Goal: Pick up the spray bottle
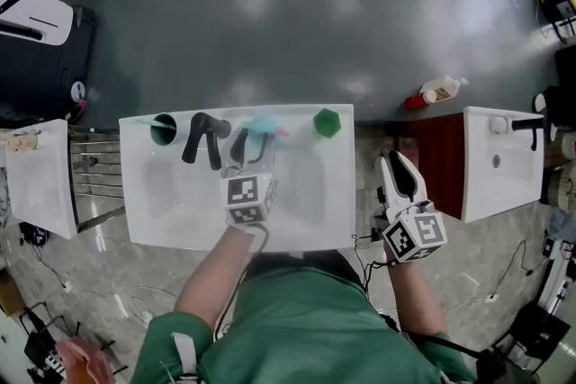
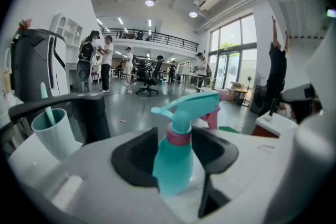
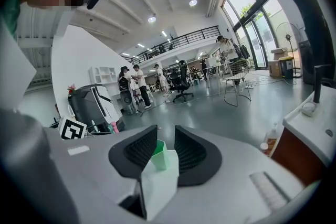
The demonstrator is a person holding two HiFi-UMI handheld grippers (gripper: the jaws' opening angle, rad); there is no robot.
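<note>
A teal spray bottle (image 1: pixel 264 128) with a pink collar stands at the back of the white sink top (image 1: pixel 180 211). In the left gripper view the spray bottle (image 2: pixel 174 165) stands upright between the two black pads, nozzle pointing left. My left gripper (image 1: pixel 252 143) (image 2: pixel 174 132) reaches over the sink with its jaws spread wide around the bottle's body, and I see no squeeze on it. My right gripper (image 1: pixel 396 163) (image 3: pixel 166 134) hangs off the sink's right edge, jaws a narrow gap apart with nothing between them.
On the sink's back edge stand a teal cup (image 1: pixel 163 129) (image 2: pixel 52 134) with a toothbrush, a black faucet (image 1: pixel 203 138) (image 2: pixel 89 110) and a green faceted cup (image 1: pixel 327 122) (image 3: pixel 159 155). Another white sink (image 1: pixel 504 162) stands to the right. A bottle (image 1: pixel 437 92) lies on the floor.
</note>
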